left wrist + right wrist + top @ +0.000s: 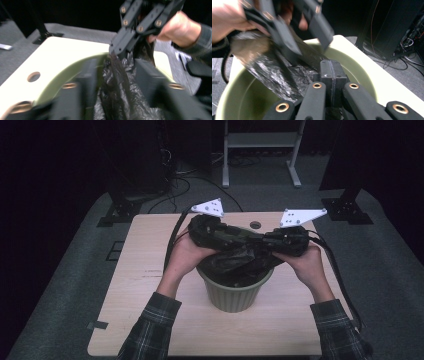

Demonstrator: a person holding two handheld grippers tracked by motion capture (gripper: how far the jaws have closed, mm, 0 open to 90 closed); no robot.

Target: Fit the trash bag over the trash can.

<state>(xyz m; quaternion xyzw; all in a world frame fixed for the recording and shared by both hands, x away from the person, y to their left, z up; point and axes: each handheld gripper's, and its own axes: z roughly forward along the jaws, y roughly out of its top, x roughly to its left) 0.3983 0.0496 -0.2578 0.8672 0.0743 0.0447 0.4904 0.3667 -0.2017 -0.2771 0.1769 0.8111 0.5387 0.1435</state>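
— What's the setting?
— A pale wooden counter [150,285] on grey carpet, in a dark room.
— Nearest the person?
— A round, ribbed, olive-green plastic bin [234,295] stands mid-counter, a crinkled black plastic bag [240,262] bunched in its mouth.
— And above it?
— The right gripper [331,75] has its jaws pressed together, pinching the bag's edge over the bin. The left gripper [115,75] has its jaws parted either side of the bag; whether the pads press it I can't tell.
— Beyond?
— A white metal stand [260,150] and dark equipment.
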